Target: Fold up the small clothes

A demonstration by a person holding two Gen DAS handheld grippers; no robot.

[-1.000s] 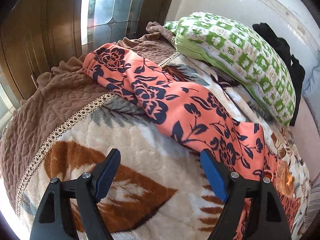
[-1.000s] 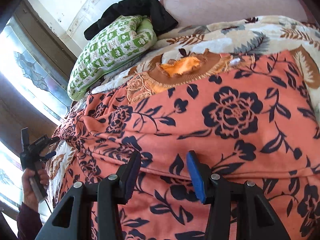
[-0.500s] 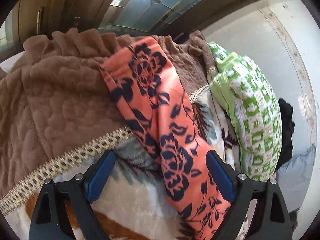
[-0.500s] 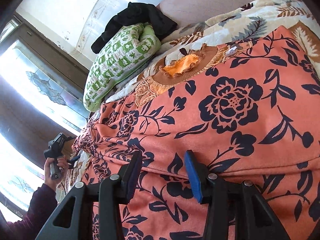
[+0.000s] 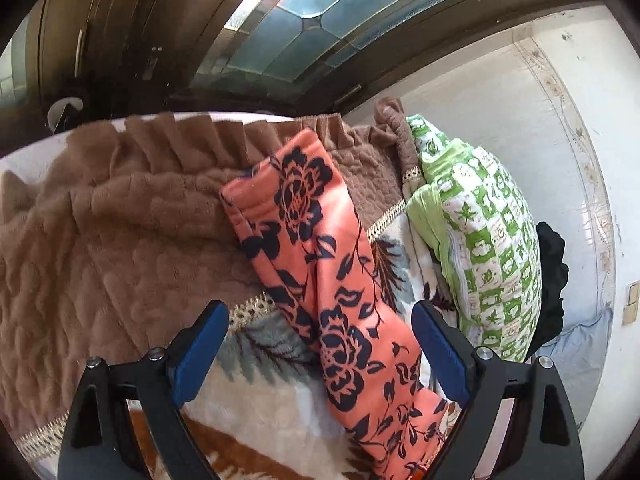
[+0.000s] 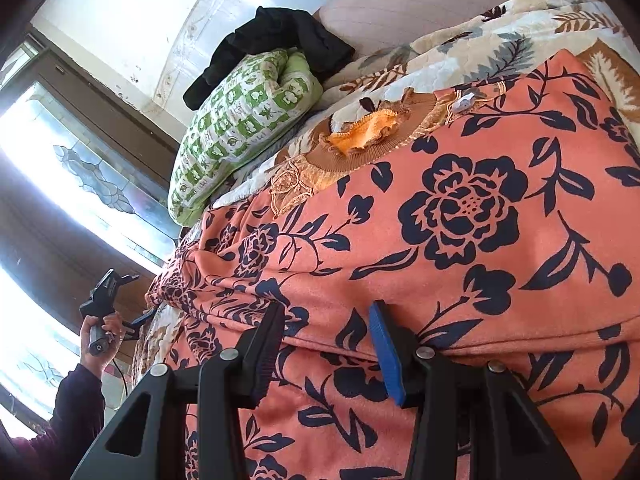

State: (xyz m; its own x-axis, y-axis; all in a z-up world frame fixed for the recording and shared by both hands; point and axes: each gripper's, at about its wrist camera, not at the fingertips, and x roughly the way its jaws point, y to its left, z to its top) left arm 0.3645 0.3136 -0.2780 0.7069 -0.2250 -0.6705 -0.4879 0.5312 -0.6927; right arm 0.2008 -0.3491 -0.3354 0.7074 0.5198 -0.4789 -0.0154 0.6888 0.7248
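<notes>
Coral-orange fleece garment printed with navy roses (image 5: 340, 312) lies stretched across a cream plush blanket with brown and grey leaf motifs (image 5: 276, 412) on the bed. One narrow end of it, a sleeve or a leg, reaches up onto a brown quilted cover with a gold braid edge (image 5: 112, 248), and its hem sits near that cover's ruffled border. The left gripper (image 5: 320, 344) hovers over this narrow part with its blue-padded jaws spread wide; they have just been opening, the cloth runs between them, and neither pad presses on it. Beside the garment leans a green-and-white patterned pillow (image 5: 488, 256), with a dark black piece of clothing (image 5: 554, 280) behind it.

From the right wrist view, the wide body of the garment fills the foreground, with a fold ridge crossing just ahead of the right gripper (image 6: 326, 340). Its jaws stand partly apart around that ridge; whether the pads actually pinch the fabric is hard to tell. At the left edge a hand (image 6: 100, 330) in a dark sleeve holds the other tool.
</notes>
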